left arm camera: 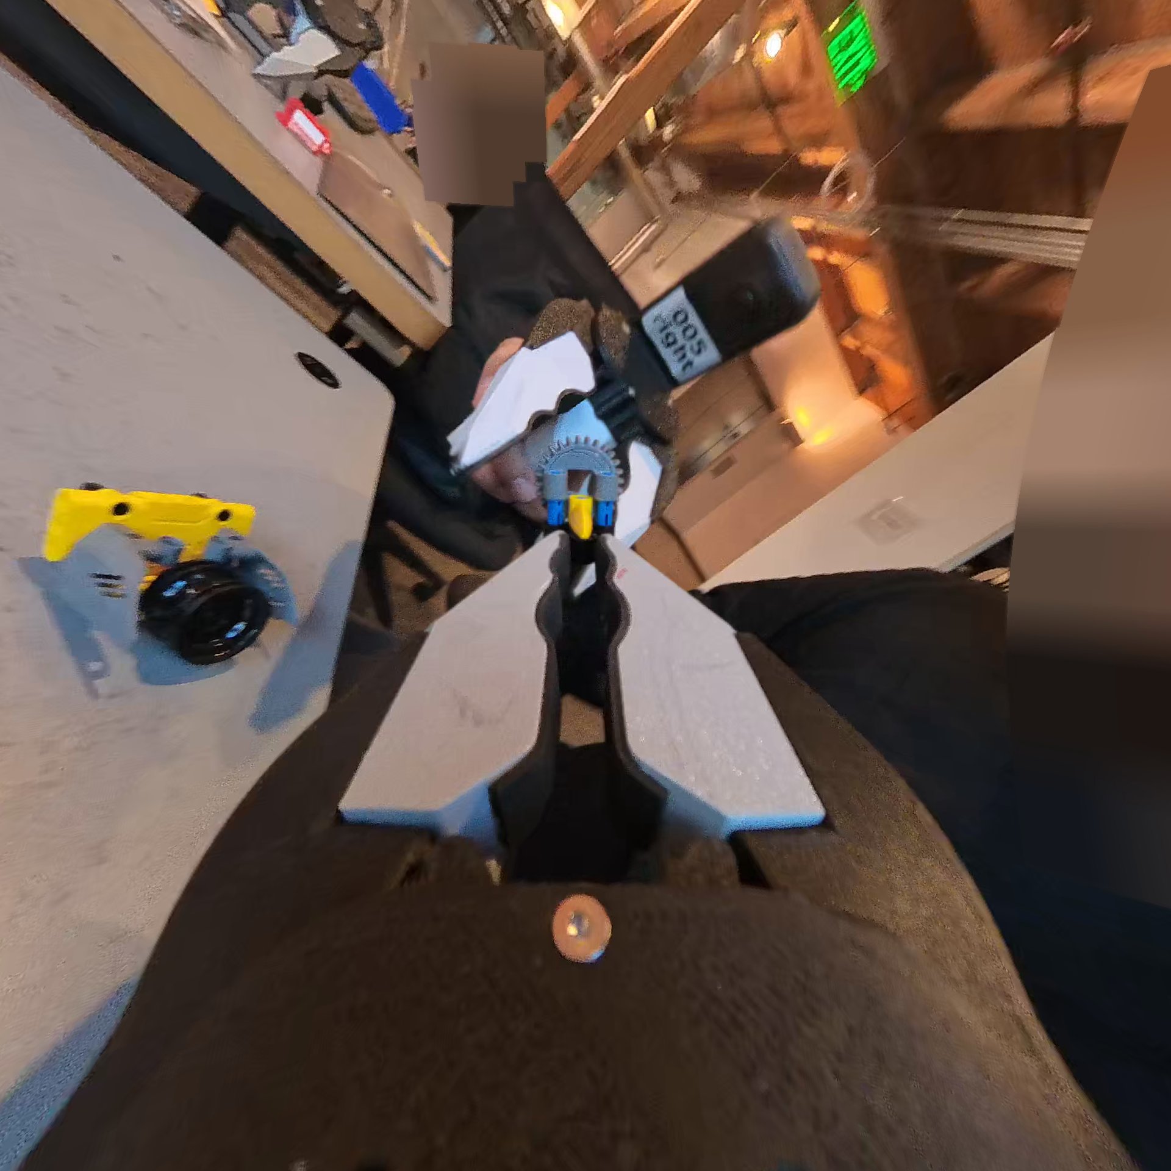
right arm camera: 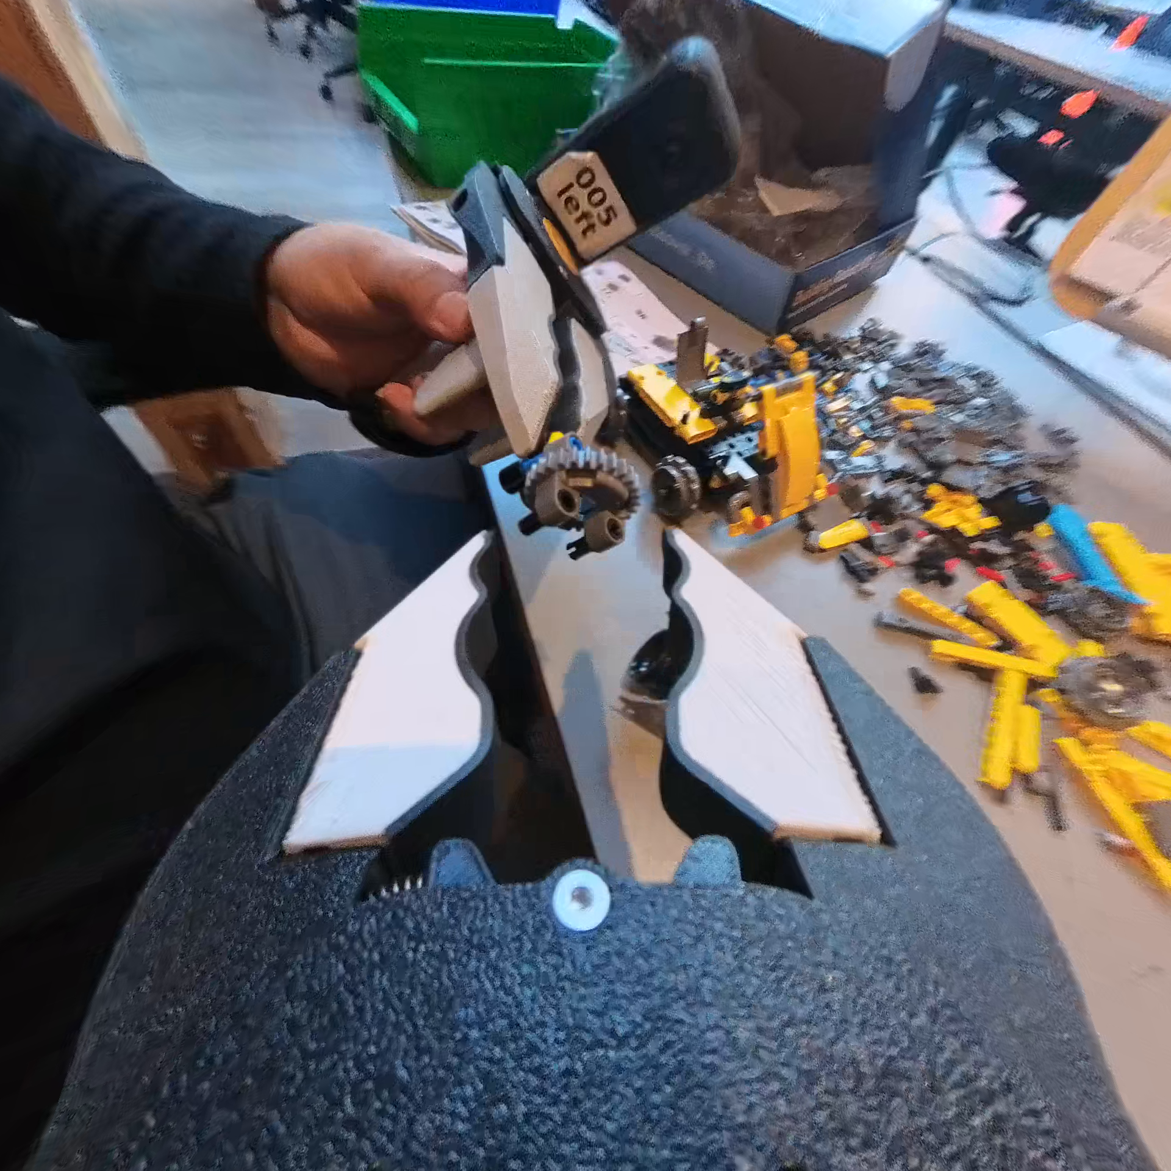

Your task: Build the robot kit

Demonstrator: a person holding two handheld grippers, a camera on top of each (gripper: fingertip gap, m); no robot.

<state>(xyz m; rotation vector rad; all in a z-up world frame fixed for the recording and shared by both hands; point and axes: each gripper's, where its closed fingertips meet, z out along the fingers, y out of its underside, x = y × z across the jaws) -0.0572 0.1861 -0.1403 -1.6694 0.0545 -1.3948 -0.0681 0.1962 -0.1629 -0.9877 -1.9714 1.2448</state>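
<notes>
My left gripper point(left arm camera: 580, 543) is shut on a small grey gear assembly point(left arm camera: 578, 488) with blue pins and a yellow part, held in the air off the table's edge. In the right wrist view the left gripper point(right arm camera: 563, 438) comes in from above, held by a hand point(right arm camera: 355, 317), with the gear assembly point(right arm camera: 580, 491) at its tips. My right gripper point(right arm camera: 580, 545) is open and empty, its fingertips just short of the gear assembly on either side. In the left wrist view the right gripper point(left arm camera: 551, 475) faces me, its white fingers point(left arm camera: 526, 393) spread around the assembly.
A yellow and black wheel sub-assembly point(left arm camera: 171, 570) lies on the grey table point(left arm camera: 158, 317). A part-built yellow vehicle point(right arm camera: 729, 424), a spread of loose yellow and black pieces point(right arm camera: 1014, 602), a dark open box point(right arm camera: 824, 190) and a green bin point(right arm camera: 481, 82) are beyond. The grippers are tip to tip, or close to it. From either gripper's tips it is about 20 cm to the part-built yellow vehicle point(right arm camera: 729, 424).
</notes>
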